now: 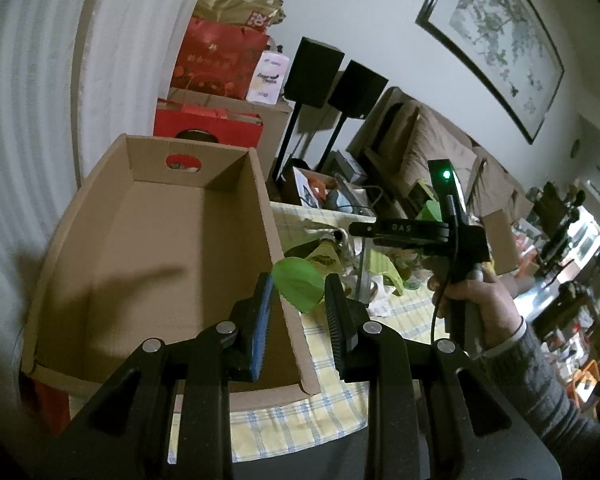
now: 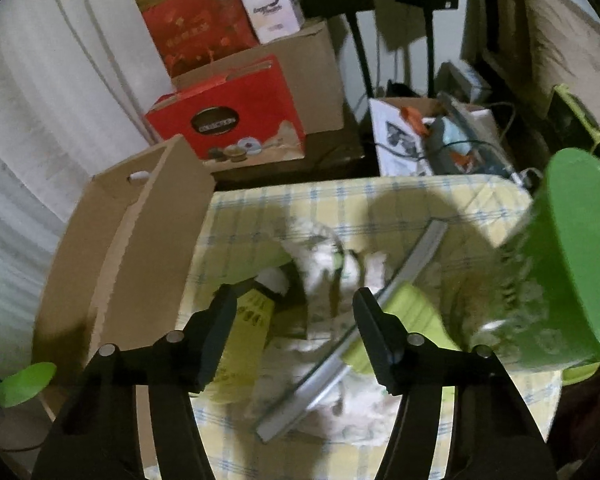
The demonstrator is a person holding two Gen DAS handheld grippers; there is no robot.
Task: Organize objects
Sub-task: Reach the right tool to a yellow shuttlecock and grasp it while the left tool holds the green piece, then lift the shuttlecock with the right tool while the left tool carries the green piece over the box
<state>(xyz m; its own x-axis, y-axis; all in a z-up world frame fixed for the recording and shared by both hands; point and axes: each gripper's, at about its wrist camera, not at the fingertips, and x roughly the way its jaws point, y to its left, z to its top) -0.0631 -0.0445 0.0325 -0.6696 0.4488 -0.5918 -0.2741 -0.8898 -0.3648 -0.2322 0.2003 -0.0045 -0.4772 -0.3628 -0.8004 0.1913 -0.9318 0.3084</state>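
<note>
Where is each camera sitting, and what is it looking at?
Left wrist: sits on the left gripper, looks down into the cardboard box; the right hand shows.
Right wrist: sits on the right gripper, looks down at the checked tablecloth and clutter; no hand shows.
Both see the cardboard box.

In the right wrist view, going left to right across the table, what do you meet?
Open cardboard box → yellow packet → long grey metal strip → green patterned bucket. All blurred; the white clutter between overlaps too much to place.
</note>
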